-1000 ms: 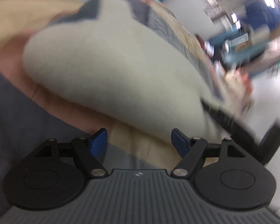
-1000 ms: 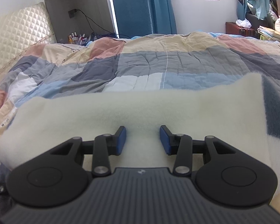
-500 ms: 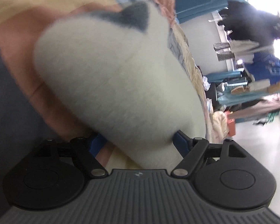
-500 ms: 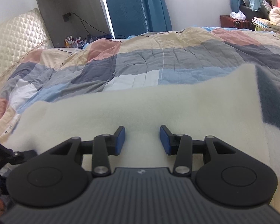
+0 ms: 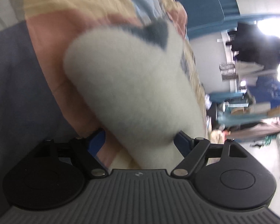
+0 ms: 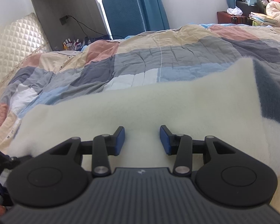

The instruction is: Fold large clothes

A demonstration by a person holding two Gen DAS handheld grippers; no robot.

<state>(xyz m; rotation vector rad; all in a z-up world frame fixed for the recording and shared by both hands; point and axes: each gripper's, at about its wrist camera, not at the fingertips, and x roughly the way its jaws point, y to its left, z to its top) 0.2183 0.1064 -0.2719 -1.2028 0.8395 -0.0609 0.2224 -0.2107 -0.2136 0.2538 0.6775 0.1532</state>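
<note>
Fluffy cream fleece garment (image 6: 158,112) on a patchwork checked quilt (image 6: 158,59).
Left gripper (image 5: 140,143) and right gripper (image 6: 142,140) both spread apart, fleece between their blue pads, unclamped.

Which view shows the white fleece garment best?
The right wrist view: the fleece garment lies sharp across the quilt, grey panel at right. The left wrist view shows only a blurred, close-up end of it, filling the frame.

Motion blur smears the fleece garment (image 5: 132,85), which perhaps hides the left gripper's (image 5: 140,141) right pad.
</note>
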